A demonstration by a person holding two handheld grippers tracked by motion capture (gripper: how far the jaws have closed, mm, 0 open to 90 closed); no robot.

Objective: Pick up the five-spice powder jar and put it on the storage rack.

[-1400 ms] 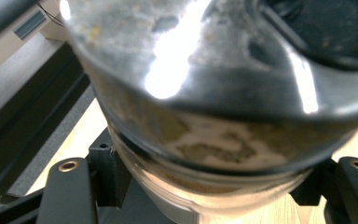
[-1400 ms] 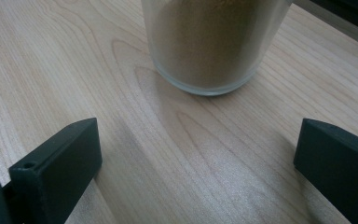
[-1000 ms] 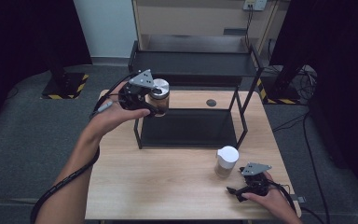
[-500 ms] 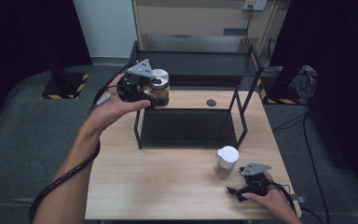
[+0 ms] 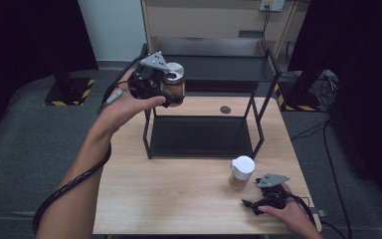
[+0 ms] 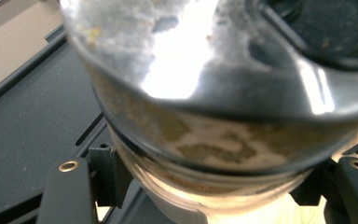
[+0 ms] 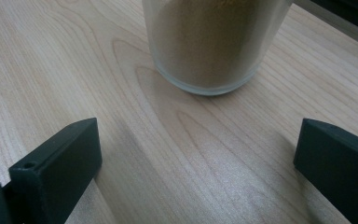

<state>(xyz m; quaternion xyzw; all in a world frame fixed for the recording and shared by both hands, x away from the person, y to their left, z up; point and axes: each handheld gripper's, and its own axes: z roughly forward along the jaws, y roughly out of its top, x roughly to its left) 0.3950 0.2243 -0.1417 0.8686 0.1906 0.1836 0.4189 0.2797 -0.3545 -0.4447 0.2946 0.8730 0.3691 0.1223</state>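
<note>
Between left gripper (image 5: pixel 171 95) jaws: silver-lidded spice jar (image 5: pixel 172 82), pinched at glass body below lid, upright so contents stay put, level with black rack (image 5: pixel 258 74) top shelf, likely its destination. Right gripper (image 5: pixel 252 203) spread wide, resting on table (image 5: pixel 179 199); white-lidded jar (image 5: pixel 241 172) just ahead of it, likely next pick.

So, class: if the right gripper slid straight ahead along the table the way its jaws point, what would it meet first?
Most likely the white-lidded jar of tan powder: it stands directly ahead of the right gripper, whose jaws are open with bare table between.
</note>
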